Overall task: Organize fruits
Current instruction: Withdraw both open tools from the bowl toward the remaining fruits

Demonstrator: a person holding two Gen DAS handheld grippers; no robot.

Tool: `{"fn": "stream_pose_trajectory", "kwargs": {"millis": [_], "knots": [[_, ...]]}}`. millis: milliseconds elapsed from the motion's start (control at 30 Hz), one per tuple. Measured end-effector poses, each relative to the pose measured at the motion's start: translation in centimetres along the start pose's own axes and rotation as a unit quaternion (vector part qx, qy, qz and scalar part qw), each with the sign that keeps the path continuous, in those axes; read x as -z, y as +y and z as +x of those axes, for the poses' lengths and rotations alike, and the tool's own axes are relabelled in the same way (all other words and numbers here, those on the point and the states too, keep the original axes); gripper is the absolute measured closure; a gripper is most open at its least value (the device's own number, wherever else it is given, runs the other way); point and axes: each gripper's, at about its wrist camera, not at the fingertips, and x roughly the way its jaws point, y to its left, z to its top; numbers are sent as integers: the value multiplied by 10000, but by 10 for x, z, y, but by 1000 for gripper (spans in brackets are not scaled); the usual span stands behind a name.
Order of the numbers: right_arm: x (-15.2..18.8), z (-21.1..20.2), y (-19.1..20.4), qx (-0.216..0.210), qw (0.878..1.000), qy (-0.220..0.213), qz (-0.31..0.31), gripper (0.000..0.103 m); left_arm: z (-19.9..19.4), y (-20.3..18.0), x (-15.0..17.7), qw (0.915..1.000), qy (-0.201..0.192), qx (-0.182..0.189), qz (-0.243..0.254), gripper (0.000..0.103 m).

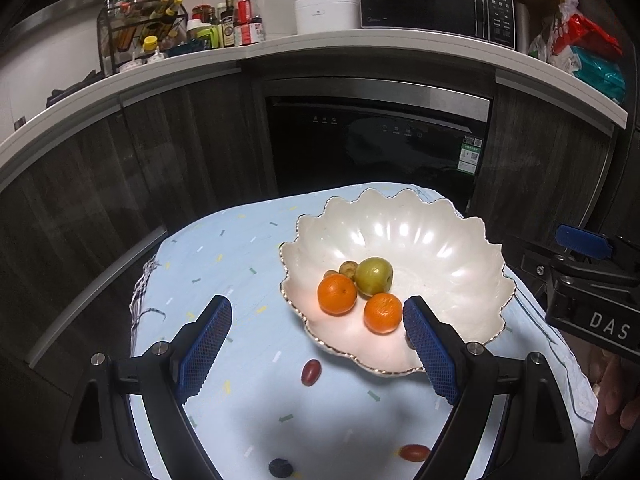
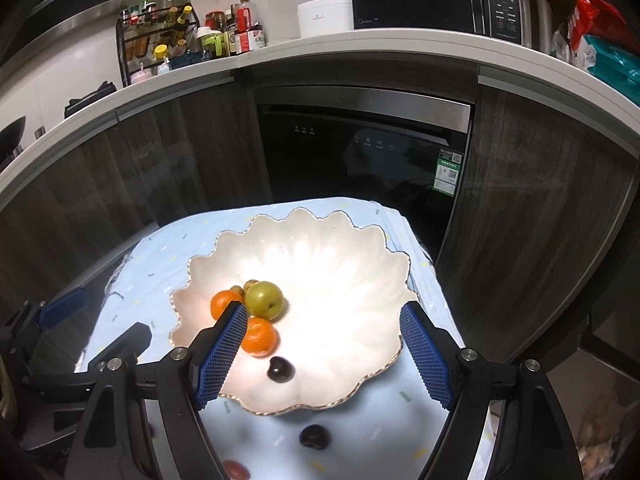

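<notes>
Left wrist view: both claws, left gripper (image 1: pixel 318 344) and right gripper (image 2: pixel 324 352), gape empty above the bowl (image 1: pixel 440 240); next, likely collecting the grape (image 1: pixel 311 372) near the table's front edge.

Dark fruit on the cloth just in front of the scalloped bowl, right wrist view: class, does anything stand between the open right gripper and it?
Nothing visible does. The dark fruit lies alone on bare cloth, below the open right gripper, just outside the bowl rim.

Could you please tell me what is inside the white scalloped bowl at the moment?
The bowl holds two oranges, a green fruit, a small brown fruit and a dark cherry. Another small brown piece peeks out behind the oranges, mostly covered.
</notes>
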Motion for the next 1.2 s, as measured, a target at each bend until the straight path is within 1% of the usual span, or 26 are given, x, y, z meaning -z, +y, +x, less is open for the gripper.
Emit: {"fn": "stream_pose_trajectory", "kwargs": {"millis": [233, 467, 700, 967, 1033, 1200], "knots": [[12, -10, 8, 140, 9999, -76, 34, 23, -2, 6, 9, 10000, -16, 27, 25, 15], [25, -12, 9, 266, 9995, -116, 125, 23, 4, 6, 22, 9999, 90, 116, -14, 15], [38, -17, 14, 413, 9987, -246, 161, 23, 13, 10, 35, 9997, 188, 143, 9, 15], [63, -10, 18, 510, 9983, -126, 244, 23, 26, 9, 51, 9995, 263, 151, 54, 15], [71, -9, 18, 549, 9982, -115, 233, 23, 30, 8, 55, 9994, 297, 161, 59, 18], [84, -8, 21, 560, 9980, -155, 235, 23, 38, 5, 63, 9990, 381, 160, 178, 19]]}}
